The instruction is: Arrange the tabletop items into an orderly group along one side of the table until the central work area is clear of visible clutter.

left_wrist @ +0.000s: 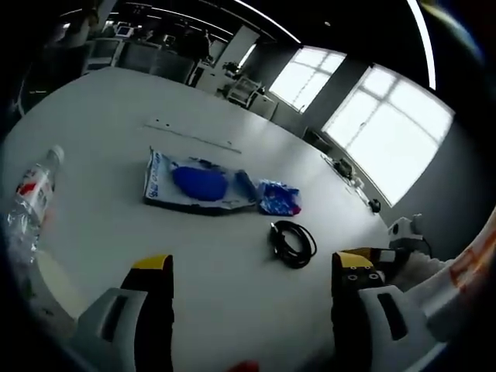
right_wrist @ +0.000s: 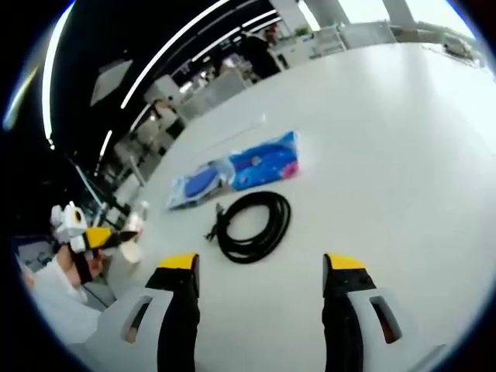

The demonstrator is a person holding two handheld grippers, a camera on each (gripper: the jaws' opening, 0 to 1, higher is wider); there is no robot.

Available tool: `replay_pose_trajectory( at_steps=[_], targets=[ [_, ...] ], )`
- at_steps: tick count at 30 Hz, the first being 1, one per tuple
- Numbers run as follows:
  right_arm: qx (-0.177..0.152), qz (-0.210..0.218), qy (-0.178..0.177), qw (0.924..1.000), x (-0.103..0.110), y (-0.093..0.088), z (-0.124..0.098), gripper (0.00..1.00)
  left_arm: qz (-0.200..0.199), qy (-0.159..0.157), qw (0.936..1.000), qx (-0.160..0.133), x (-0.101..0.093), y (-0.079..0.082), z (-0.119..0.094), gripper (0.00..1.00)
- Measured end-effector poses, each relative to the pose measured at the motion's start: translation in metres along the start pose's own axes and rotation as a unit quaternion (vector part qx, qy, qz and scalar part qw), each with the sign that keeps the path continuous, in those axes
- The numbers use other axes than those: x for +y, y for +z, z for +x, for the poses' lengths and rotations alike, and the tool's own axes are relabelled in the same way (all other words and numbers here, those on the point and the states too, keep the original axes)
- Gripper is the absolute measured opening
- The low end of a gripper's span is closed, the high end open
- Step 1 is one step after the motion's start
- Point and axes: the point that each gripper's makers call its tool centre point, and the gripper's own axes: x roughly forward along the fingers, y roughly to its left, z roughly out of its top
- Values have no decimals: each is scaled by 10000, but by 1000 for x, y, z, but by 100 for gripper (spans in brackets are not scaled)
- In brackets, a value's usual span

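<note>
A black coiled cable [left_wrist: 293, 242] [right_wrist: 252, 225] lies on the white table [left_wrist: 101, 108] [right_wrist: 403, 139], just ahead of both grippers. Beyond it lie a small blue packet [left_wrist: 279, 198] [right_wrist: 267, 163] and a flat blue-and-white pouch [left_wrist: 198, 184] [right_wrist: 198, 184], side by side. A clear water bottle [left_wrist: 31, 194] [right_wrist: 139, 213] with a red label stands at the table's edge. My left gripper [left_wrist: 252, 267] is open above the table with nothing between its jaws. My right gripper [right_wrist: 261, 267] is open too, close behind the cable. In the right gripper view the left gripper [right_wrist: 85, 236] shows at the left.
A thin seam strip [left_wrist: 194, 136] runs across the table beyond the pouch. A white sleeve [right_wrist: 46, 298] [left_wrist: 457, 271] is near each view's edge. Desks, chairs and people stand past the table's far side [left_wrist: 186, 46], with bright windows [left_wrist: 387, 132] to the right.
</note>
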Motion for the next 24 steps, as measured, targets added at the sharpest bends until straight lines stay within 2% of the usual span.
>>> replay_pose_trajectory(
  at_steps=[6, 14, 16, 21, 24],
  targets=[
    [-89, -35, 42, 9999, 4, 5, -4, 64, 259, 92, 9995, -144, 2, 9, -8, 86],
    [-198, -22, 70, 9998, 5, 5, -9, 66, 197, 197, 9992, -273, 11, 9, -19, 86],
    [-228, 7, 55, 9997, 4, 3, -11, 66, 211, 238, 9992, -227, 12, 9, -24, 86],
    [-270, -11, 50, 9996, 6, 1, -21, 67, 332, 316, 9985, -284, 17, 15, -33, 86],
    [-271, -28, 94, 9996, 7, 1, -16, 68, 331, 392, 9981, -328, 25, 18, -35, 86]
  ],
)
